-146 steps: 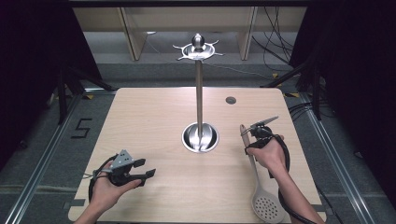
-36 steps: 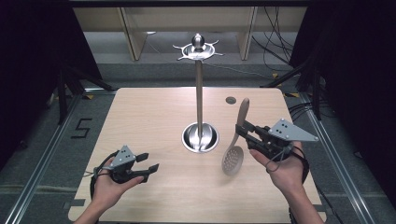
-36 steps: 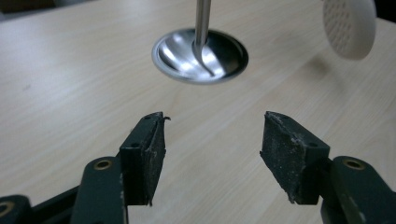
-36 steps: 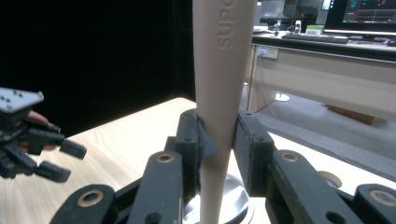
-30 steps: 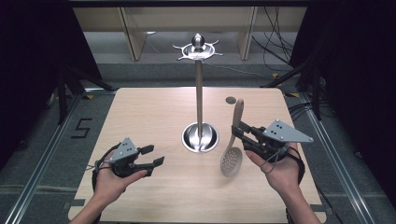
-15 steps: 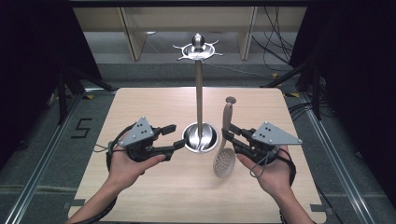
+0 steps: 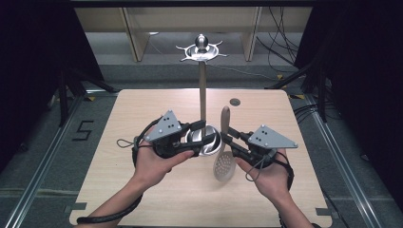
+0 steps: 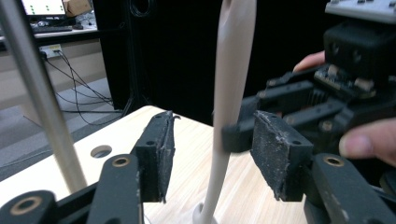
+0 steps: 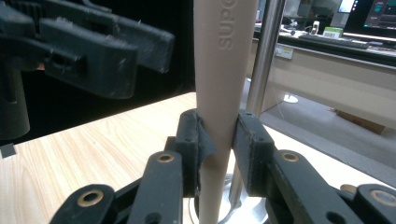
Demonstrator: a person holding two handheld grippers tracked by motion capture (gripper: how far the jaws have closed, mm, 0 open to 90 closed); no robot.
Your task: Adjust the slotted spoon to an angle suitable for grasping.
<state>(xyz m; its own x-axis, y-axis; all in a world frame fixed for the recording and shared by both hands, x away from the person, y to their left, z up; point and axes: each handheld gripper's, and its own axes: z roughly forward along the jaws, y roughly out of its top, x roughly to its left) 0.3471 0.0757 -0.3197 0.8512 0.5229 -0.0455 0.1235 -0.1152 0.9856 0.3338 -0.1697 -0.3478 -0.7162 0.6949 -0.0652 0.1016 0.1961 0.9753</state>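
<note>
A: Item one, slotted spoon (image 7: pixel 224 156): location?

B: Upright above the wooden table (image 7: pixel 119 190), just beside the rack's steel pole (image 7: pixel 202 95), perforated bowl downward. The right gripper (image 9: pixel 219 135) is clamped on its beige handle.

A: Item two, left gripper (image 8: pixel 212 154)?

B: Jaws partly open and just been closing, the handle between the pads, not yet pressed.

A: Step in hand?

B: Likely a handover or two-handed steadying. Next: left pads meet the handle squarely before the right lets go; hook ring (image 7: pixel 201 50) waits overhead.
</note>
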